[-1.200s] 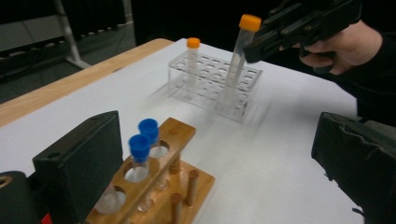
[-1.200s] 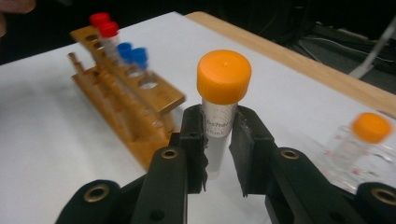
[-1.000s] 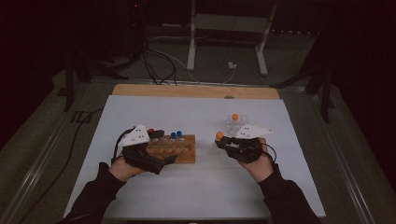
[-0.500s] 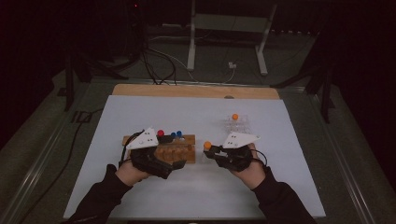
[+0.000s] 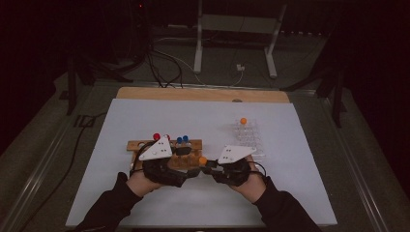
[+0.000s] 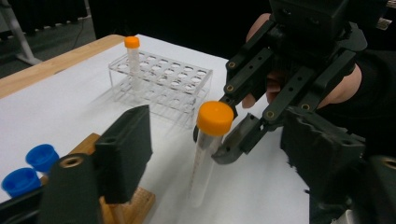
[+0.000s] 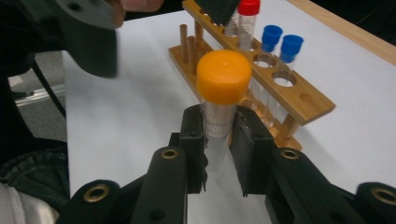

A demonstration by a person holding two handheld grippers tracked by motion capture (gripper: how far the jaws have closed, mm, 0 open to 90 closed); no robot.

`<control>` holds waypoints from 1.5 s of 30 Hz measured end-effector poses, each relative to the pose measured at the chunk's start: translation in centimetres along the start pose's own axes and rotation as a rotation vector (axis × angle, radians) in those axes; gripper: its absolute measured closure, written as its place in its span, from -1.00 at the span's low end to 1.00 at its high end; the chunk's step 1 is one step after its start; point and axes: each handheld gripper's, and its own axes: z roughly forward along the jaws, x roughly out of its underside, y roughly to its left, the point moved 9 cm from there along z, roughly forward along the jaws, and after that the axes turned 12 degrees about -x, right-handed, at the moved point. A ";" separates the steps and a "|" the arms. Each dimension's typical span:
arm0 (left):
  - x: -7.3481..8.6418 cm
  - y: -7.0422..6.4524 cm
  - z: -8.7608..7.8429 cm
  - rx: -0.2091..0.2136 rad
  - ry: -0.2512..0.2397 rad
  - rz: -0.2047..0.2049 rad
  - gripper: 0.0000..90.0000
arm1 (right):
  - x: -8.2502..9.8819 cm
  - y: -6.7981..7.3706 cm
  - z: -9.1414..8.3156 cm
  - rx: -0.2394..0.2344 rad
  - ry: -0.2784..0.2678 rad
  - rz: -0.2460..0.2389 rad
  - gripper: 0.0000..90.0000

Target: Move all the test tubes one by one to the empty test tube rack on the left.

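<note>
Sleeved forearms are seen at the near edge of the white bench [image 5: 300,193]. The right tool [image 7: 217,140] is clamped on an orange-capped tube [image 7: 221,100], held upright just in front of the wooden rack [image 5: 191,162]. The left tool [image 6: 210,154] is partly open, its jaws having just been closing, with the tube between them, untouched. Farther back a clear rack [image 5: 249,137] holds another orange-capped tube [image 5: 243,122]. Beyond the bench's wooden edge [image 5: 203,94], cables [image 5: 164,67] and a metal stand [image 5: 237,34] are seen on a dark floor.

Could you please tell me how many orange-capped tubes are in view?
2: one orange-capped tube held in the right gripper, another standing in the clear rack.
</note>
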 end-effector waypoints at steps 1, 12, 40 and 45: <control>0.0 0.0 0.1 -0.001 0.001 0.002 -0.29 | 0.0 0.1 0.1 -0.002 0.003 -0.002 0.68; 0.4 -0.3 0.7 -0.004 0.017 0.030 0.13 | 0.0 0.6 0.7 -0.015 0.012 -0.007 0.68; -0.4 0.6 0.3 -0.044 -0.006 0.063 0.59 | -0.9 0.2 -0.2 0.000 -0.062 0.018 0.13; -1.0 1.7 -0.7 -0.085 -0.022 0.065 0.59 | -1.1 -0.3 -0.6 0.023 -0.082 0.050 -0.33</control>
